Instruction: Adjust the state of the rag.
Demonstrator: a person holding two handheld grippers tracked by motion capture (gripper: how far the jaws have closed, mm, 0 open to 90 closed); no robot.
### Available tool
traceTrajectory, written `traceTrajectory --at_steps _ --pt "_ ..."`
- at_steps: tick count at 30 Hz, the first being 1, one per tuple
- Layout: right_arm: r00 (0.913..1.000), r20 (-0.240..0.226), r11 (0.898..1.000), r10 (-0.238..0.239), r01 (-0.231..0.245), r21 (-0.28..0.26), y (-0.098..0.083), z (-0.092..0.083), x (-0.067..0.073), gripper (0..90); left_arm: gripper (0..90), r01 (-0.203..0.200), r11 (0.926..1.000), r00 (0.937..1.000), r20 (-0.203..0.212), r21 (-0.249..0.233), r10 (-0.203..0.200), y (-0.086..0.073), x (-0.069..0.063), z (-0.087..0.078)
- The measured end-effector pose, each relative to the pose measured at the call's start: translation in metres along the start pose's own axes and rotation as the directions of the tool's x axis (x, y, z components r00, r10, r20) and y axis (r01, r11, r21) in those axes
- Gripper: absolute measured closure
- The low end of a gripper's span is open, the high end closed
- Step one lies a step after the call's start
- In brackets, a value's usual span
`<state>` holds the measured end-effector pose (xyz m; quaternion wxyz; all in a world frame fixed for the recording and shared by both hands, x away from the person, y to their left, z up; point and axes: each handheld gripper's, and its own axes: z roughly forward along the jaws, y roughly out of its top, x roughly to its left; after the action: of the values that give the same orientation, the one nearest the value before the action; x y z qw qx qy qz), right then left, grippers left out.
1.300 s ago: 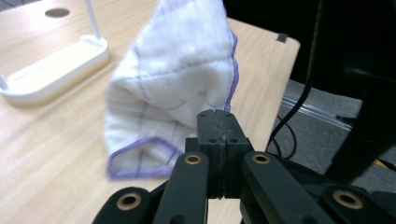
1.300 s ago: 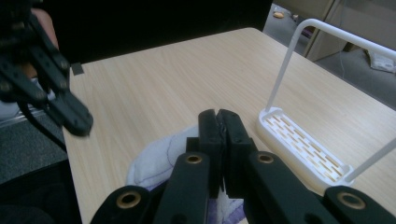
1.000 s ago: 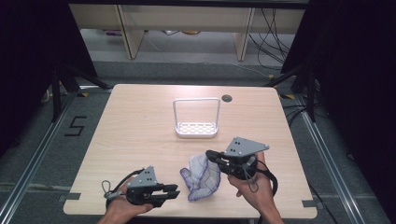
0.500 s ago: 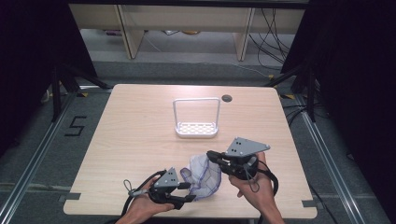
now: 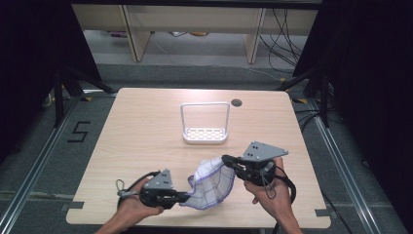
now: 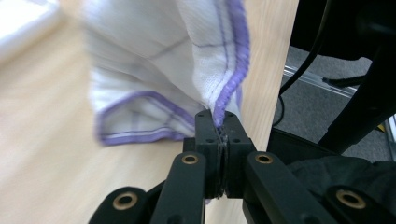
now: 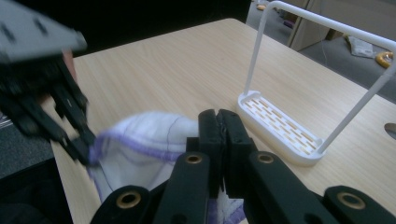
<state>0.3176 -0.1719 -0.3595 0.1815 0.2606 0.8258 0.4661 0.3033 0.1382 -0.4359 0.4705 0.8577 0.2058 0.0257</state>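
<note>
- You are now pinching the purple-hemmed edge of the cloth [image 6: 187,74] in your left gripper [image 6: 219,122]; its jaws have just been closing, and in the left gripper view the hem is sitting squarely between the two black pads, clenched tight.
- A second ago that gripper was lying to the left of the cloth with nothing in it; it has since slid right to the cloth's near-left edge and is lifting it slightly.
- Your right gripper [image 5: 229,160] is staying clamped on the cloth's far-right corner, just as it was a second ago; in the right gripper view its jaws are pressed together with white fabric bunching up around them.
- The cloth [image 5: 210,183] is now hanging between the two grippers near the front edge of the table [image 5: 146,126], sagging like a small hammock instead of lying crumpled in a heap.
- The white rack [image 5: 205,123] is standing untouched farther back, about mid-table and well apart from the cloth.
- With both edges held, you are probably getting set to spread or fold the cloth, or carry it toward the rack; which one, I cannot tell.
- The left grip is sitting right on the hem, so a hard pull may be enough to slip it free.
</note>
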Motion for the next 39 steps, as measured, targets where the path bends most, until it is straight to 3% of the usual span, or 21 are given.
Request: traceTrajectory --at_steps 1,4,6,7,8,14,17,20,24,26,28,29,30,31,32,33,34,36,37,38,39 --pt "1.0000 0.005 1.000 -0.006 0.006 -0.004 0.000 -0.001 0.000 89.0 87.7 0.003 0.9999 0.9999 -0.011 -0.012 -0.003 0.004 0.001 -0.012" --pt "1.0000 -0.006 1.000 0.002 -0.002 -0.006 0.001 -0.004 0.001 89.0 87.8 -0.057 0.9983 0.9970 -0.052 -0.010 0.057 0.017 0.005 -0.044" --pt "0.9998 -0.022 1.000 0.005 -0.005 -0.010 0.002 -0.005 0.003 89.0 87.8 -0.063 0.9980 0.9964 -0.057 -0.009 0.063 0.021 0.005 -0.053" --pt "0.9996 -0.027 1.000 -0.009 0.008 -0.023 0.003 -0.005 0.003 89.0 87.9 -0.061 0.9976 0.9967 -0.057 -0.034 0.059 0.028 0.005 -0.068" --pt "0.9991 -0.040 1.000 0.011 -0.012 -0.023 0.004 -0.007 0.006 89.0 87.9 -0.065 0.9974 0.9964 -0.056 -0.029 0.064 0.033 0.004 -0.076" --pt "0.9978 -0.062 0.997 -0.021 0.017 -0.076 0.019 -0.016 0.022 89.0 87.9 -0.133 0.9893 0.9909 -0.031 -0.060 0.131 0.063 -0.010 -0.113" --pt "0.9974 -0.067 0.997 -0.028 0.022 -0.077 0.027 -0.020 0.024 89.0 87.8 -0.138 0.9892 0.9903 -0.029 -0.051 0.136 0.074 -0.003 -0.122" --pt "0.9983 -0.058 0.999 -0.010 0.007 -0.041 0.031 -0.012 0.014 89.0 87.8 -0.097 0.9951 0.9945 -0.042 -0.023 0.096 0.074 0.020 -0.110" --pt "0.9998 -0.014 0.999 0.015 -0.015 0.035 0.021 0.025 -0.011 89.0 87.7 -0.042 0.9971 0.9938 -0.100 0.064 0.048 0.056 0.060 -0.067" --pt "0.9990 -0.011 0.995 0.043 -0.042 0.093 0.011 0.048 -0.023 89.0 87.6 -0.038 0.9923 0.9907 -0.126 0.118 0.053 0.045 0.076 -0.046" --pt "0.9980 0.008 0.985 0.062 -0.062 0.161 0.000 0.070 -0.032 89.0 87.6 0.002 0.9936 0.9894 -0.144 0.113 0.014 0.037 0.090 -0.028" --pt "0.9980 0.008 0.985 0.062 -0.062 0.161 0.000 0.070 -0.032 89.0 87.6 0.002 0.9936 0.9894 -0.144 0.113 0.014 0.037 0.090 -0.028" --pt "0.9971 0.017 0.978 0.074 -0.076 0.193 -0.010 0.089 -0.040 89.0 87.6 0.011 0.9929 0.9896 -0.144 0.118 0.006 0.033 0.097 -0.022" --pt "0.9971 0.017 0.978 0.074 -0.076 0.193 -0.010 0.089 -0.040 89.0 87.6 0.011 0.9914 0.9859 -0.167 0.130 0.011 0.030 0.102 -0.015" --pt "0.9951 0.040 0.972 0.090 -0.097 0.213 -0.018 0.106 -0.045 88.9 87.4 0.021 0.9864 0.9837 -0.180 0.163 0.009 0.025 0.114 -0.005" --pt "0.9943 0.040 0.966 0.098 -0.105 0.238 -0.020 0.112 -0.047 88.9 87.3 0.023 0.9823 0.9818 -0.189 0.186 0.013 0.023 0.121 -0.002" --pt "0.9938 0.051 0.968 0.099 -0.108 0.228 -0.024 0.120 -0.049 88.9 87.1 0.032 0.9804 0.9799 -0.199 0.194 0.007 0.021 0.127 0.002" --pt "0.9931 0.061 0.959 0.101 -0.113 0.261 -0.027 0.129 -0.054 88.9 87.0 0.044 0.9788 0.9758 -0.219 0.200 0.001 0.016 0.138 0.009" --pt "0.9931 0.061 0.959 0.101 -0.113 0.261 -0.027 0.129 -0.054 88.9 86.9 0.044 0.9788 0.9758 -0.219 0.200 0.001 0.016 0.138 0.009" --pt "0.9923 0.080 0.960 0.094 -0.112 0.258 -0.030 0.140 -0.057 88.8 86.8 0.059 0.9800 0.9717 -0.236 0.190 -0.012 0.012 0.147 0.016" --pt "0.9948 0.071 0.962 0.072 -0.088 0.257 -0.031 0.145 -0.060 88.7 86.4 0.066 0.9807 0.9694 -0.245 0.184 -0.019 0.011 0.150 0.020"
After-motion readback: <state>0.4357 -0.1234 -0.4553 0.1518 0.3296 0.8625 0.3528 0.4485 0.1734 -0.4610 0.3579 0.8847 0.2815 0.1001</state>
